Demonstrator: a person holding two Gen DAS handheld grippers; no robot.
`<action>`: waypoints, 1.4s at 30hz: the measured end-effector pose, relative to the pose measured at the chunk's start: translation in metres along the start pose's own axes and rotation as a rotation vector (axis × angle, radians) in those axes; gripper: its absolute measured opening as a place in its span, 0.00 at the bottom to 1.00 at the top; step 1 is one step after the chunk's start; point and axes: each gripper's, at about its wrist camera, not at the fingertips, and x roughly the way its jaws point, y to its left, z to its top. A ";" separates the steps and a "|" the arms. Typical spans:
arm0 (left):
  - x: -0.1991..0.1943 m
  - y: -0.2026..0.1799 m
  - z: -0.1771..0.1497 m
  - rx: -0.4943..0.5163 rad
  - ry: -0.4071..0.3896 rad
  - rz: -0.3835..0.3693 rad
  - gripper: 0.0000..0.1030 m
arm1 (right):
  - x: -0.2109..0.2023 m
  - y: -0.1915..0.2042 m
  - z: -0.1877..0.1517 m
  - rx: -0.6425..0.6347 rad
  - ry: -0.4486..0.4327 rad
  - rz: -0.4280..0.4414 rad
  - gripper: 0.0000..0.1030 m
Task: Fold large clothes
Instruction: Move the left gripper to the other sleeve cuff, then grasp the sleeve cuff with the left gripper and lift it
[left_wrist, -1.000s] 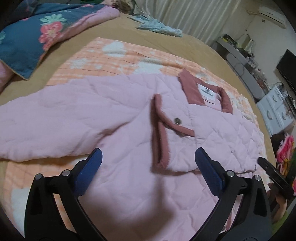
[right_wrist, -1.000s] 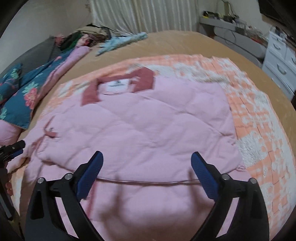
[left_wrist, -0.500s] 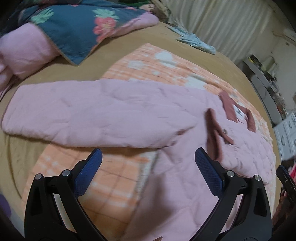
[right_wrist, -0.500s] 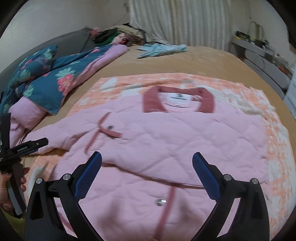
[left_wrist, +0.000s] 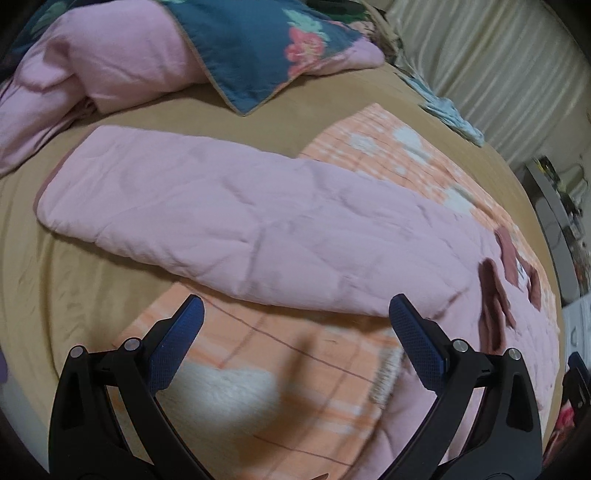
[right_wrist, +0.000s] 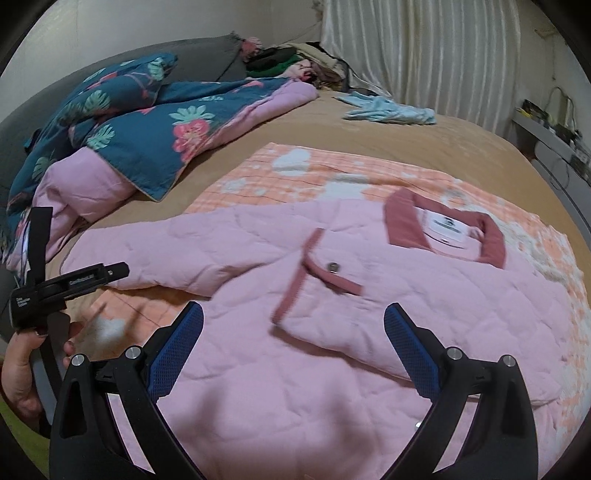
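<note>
Both tongs, left (left_wrist: 295, 325) and right (right_wrist: 293, 328), gape wide and empty; the outstretched sleeve (left_wrist: 207, 206) of the pink jacket (right_wrist: 369, 306) probably needs grasping at its cuff (left_wrist: 48, 195) next.

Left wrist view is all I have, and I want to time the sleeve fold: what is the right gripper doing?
Observer: The right gripper is open and holds nothing; it is over the lower body of the pink jacket.
Operator: Is the neck end laid out flat?
Observer: Yes. The dark pink collar lies open and flat, with the white label facing up.
Operator: Anything on the front flap I should avoid?
Observer: A metal snap sits on the flap near its trimmed edge.
</note>
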 end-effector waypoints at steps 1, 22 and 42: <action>0.002 0.003 0.001 -0.011 0.001 0.007 0.91 | 0.003 0.007 0.002 -0.010 0.003 0.009 0.95; 0.027 0.088 0.022 -0.284 -0.028 0.064 0.91 | 0.064 0.091 0.014 -0.134 0.086 0.101 0.95; 0.012 0.136 0.048 -0.430 -0.232 0.036 0.15 | 0.050 0.045 -0.003 -0.024 0.083 0.076 0.95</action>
